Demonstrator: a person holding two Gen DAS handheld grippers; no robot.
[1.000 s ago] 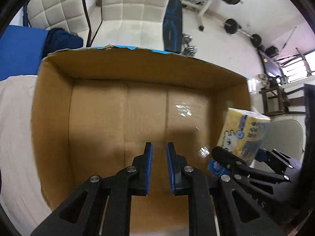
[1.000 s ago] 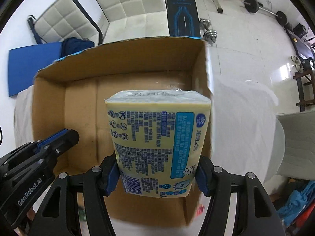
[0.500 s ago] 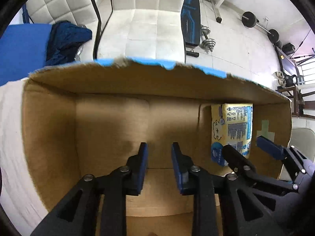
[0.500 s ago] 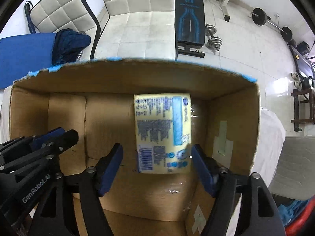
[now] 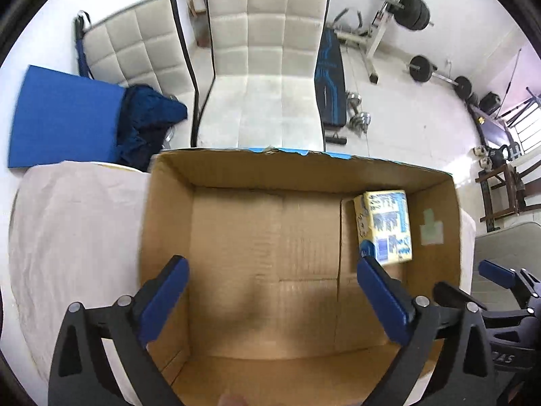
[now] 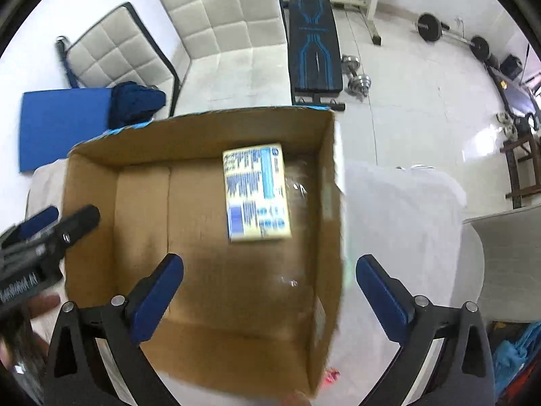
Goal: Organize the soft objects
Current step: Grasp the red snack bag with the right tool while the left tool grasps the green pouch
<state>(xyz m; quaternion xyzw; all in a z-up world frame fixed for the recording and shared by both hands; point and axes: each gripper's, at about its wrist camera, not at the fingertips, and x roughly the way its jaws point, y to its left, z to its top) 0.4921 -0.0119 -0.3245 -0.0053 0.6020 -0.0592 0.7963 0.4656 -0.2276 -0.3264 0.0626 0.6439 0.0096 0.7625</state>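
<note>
Both grippers wide open above the open brown cardboard box (image 5: 236,253)

Left gripper (image 5: 270,291) spread, holding nothing; yellow-and-blue plastic-wrapped tissue pack (image 6: 256,192) lies on the box floor at two o'clock; right gripper (image 6: 268,287) spread, holding nothing; likely risk: a low finger catches the box wall, shifting it.

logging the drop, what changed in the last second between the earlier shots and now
The right gripper let go of the yellow tissue pack, which now lies on the cardboard box floor near its right wall. Both grippers pulled back, and the left gripper opened wide. The box stayed put.
</note>
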